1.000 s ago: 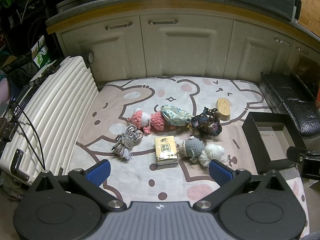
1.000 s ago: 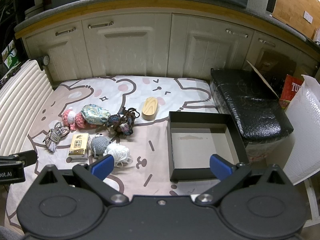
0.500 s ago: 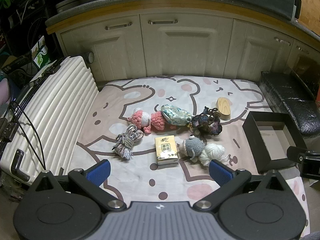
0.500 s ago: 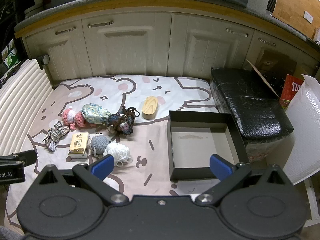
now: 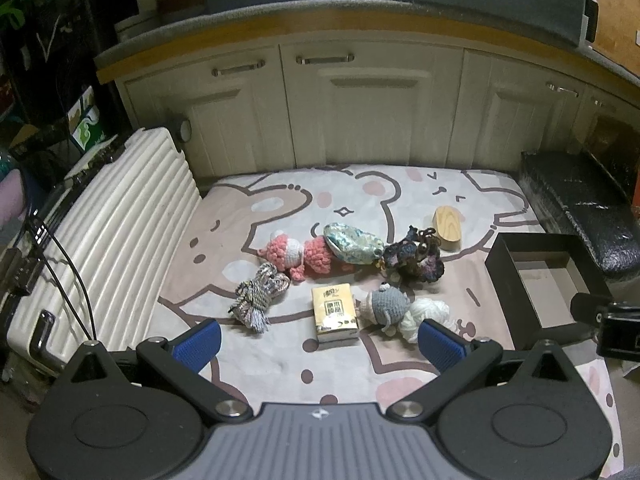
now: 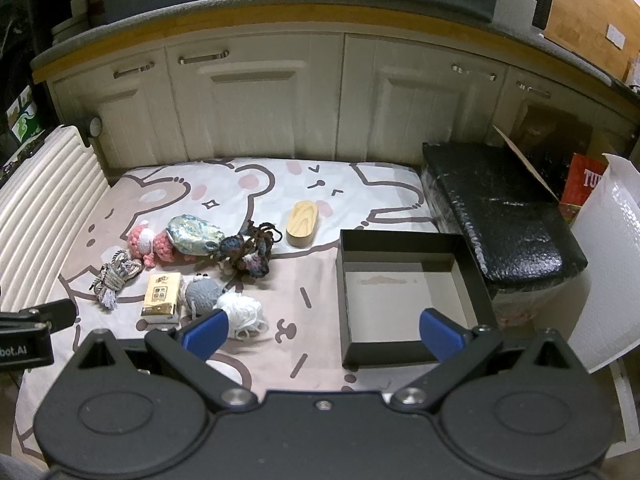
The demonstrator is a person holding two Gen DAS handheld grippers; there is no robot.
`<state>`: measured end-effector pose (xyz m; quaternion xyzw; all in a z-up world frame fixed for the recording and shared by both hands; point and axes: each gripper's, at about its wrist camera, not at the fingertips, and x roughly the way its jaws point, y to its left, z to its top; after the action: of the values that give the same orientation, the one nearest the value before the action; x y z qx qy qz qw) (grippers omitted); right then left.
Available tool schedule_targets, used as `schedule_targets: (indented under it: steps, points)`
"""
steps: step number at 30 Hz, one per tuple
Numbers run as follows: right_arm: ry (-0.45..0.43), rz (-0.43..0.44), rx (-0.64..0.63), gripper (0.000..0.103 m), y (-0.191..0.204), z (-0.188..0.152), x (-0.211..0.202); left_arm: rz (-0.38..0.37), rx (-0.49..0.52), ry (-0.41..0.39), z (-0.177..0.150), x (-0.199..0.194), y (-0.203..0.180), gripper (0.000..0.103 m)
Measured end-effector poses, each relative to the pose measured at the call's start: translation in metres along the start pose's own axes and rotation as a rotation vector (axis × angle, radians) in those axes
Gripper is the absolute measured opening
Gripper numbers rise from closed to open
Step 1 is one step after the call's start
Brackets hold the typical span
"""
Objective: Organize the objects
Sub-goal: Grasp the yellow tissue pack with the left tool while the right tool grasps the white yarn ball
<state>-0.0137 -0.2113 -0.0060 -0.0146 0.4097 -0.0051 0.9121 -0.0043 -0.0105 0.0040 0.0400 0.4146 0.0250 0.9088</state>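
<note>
Both my grippers, left [image 5: 318,340] and right [image 6: 323,328], hover with fingers wide, empty; yarn [image 6: 240,314] probably tangles, dragging its neighbours short of the box [image 6: 404,356].

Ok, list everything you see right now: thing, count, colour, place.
mat: 1, bear print, floor
box: 1, black, open, right on mat
tissue pack: 1, yellow, mat front
pink doll: 1, left of pouch
grey doll: 1, beside pack
white yarn: 1, right of grey doll
pouch: 1, teal
dark yarn: 1, centre
rope: 1, grey, leftmost
wood block: 1, tan, rear
suitcase: 1, white, left
left claw: open
right claw: open
</note>
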Motion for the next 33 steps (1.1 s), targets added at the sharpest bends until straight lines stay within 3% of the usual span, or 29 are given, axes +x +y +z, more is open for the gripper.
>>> schedule_targets:
  steps: [17, 26, 33]
  points:
    - [-0.122, 0.064, -0.065, 0.103, 0.012, 0.049, 0.001, 0.019, -0.021, -0.075, 0.042, 0.004, 0.013, 0.103]
    - [-0.117, 0.138, -0.094, 0.103, 0.027, 0.072, 0.043, 0.019, -0.005, -0.072, 0.064, 0.039, 0.018, 0.103]
    - [-0.074, 0.224, -0.084, 0.103, 0.037, 0.072, 0.097, 0.007, -0.022, 0.003, 0.064, 0.094, 0.027, 0.103]
